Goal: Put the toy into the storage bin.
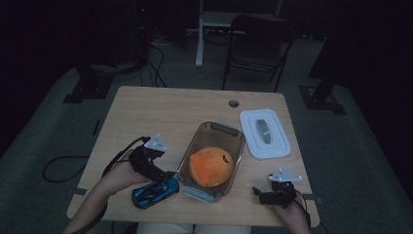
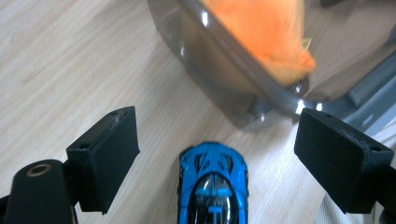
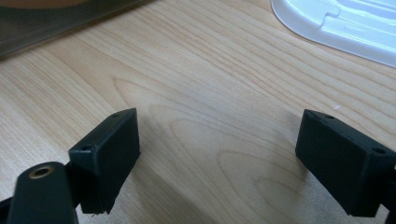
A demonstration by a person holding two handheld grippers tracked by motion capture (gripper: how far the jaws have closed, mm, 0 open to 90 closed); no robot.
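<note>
- Blue toy car (image 2: 213,186) sits at the bottom centre of the left gripper view, between the two black jaws, nose pointing up the frame toward the container's near corner.
- Seen from the high view, the car (image 1: 156,191) lies on the wooden table (image 1: 160,109) in the lower left of centre, just beside the clear container (image 1: 233,168) that holds an orange plush toy (image 1: 211,166).
- To grasp it well, I would judge that the left gripper (image 1: 160,176) should come down until the pads bracket the car's flanks evenly, then close squarely across its width so it cannot twist or roll out.
- Care is needed near the container wall, which stands close ahead of the car; a nudge there could shift it.
- Left gripper's jaws stand wide apart, clear of the car on both sides, gripping nothing.
- Right gripper (image 1: 263,194) rests at the lower right of the high view; its jaws are spread over bare wood, holding nothing.
- White lid (image 1: 264,133) lies to the right of the container, apart from it.
</note>
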